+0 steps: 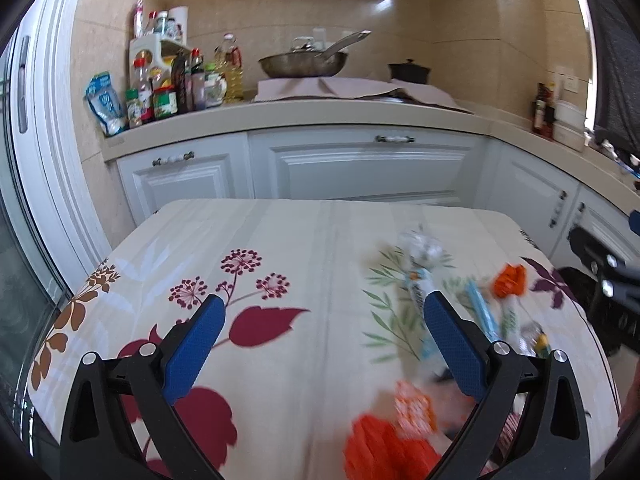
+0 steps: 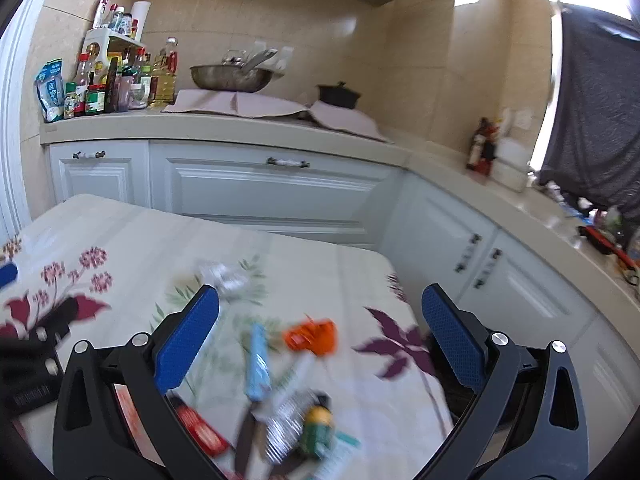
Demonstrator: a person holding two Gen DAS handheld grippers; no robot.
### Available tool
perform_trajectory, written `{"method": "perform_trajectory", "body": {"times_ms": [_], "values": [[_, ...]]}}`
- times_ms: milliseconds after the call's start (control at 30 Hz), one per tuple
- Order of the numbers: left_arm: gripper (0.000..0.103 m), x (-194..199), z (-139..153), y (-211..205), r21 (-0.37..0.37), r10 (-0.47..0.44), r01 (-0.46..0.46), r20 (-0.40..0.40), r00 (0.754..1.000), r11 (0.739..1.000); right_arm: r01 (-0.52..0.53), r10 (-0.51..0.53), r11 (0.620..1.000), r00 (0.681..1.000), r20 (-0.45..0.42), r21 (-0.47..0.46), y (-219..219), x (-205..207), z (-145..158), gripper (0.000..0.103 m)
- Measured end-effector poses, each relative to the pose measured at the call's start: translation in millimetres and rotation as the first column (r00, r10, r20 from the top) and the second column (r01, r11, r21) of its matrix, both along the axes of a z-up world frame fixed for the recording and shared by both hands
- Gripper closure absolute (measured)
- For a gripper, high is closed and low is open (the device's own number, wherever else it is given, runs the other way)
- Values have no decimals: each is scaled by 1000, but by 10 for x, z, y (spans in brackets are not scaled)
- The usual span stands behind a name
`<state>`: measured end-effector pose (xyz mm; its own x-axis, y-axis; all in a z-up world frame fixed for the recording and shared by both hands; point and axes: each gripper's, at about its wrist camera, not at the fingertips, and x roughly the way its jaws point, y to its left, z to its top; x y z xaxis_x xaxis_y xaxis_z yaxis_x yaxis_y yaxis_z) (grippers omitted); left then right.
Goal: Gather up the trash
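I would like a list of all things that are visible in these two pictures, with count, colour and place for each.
table: one, cream cloth with floral print, in the foreground.
wrappers: several, blurred, light blue, orange, red, silver, clear; on the table's right part.
counter: one, beige, behind the table, turning along the right wall.
cabinets: several doors, white, under the counter.
bottles and jars: many, mixed colours, on the counter's left end.
wok: one, metal, on the counter.
dark pot: one, right of the wok.
cloth: light, lying under the wok and pot.
left gripper: black with blue pads, open above the table.
right gripper: same colours, open over the wrappers.
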<state>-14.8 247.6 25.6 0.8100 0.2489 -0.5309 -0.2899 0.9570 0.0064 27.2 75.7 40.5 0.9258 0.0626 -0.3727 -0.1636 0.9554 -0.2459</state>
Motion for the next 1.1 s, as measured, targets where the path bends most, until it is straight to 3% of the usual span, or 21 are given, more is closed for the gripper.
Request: {"method": "perform_trajectory", "body": {"times_ms": [100,267,367,600,800,1100], "values": [[6,-167,32,-151,8,-35,35,26,999,999,25,-25,1000,999,29,10,-181,-254,-51,4],[6,-356,82,-353,-8,-72,73,71,995,997,16,-14,994,1000,-14,105,-477,-527,-149,4],[6,-417,152,-431,-21,-96,98,100,990,995,60,-59,988,998,-13,139,-651,-663,-177,4],[6,-439,230,-659,8,-154,154,116,981,988,160,-163,979,987,14,123,-922,-845,-112,4],[6,-425,321,-820,14,-200,200,124,972,980,184,-191,971,981,28,150,-1059,-878,-12,4],[6,-435,381,-879,54,-200,195,139,970,979,195,-202,971,979,39,138,-1099,-867,47,4]]}}
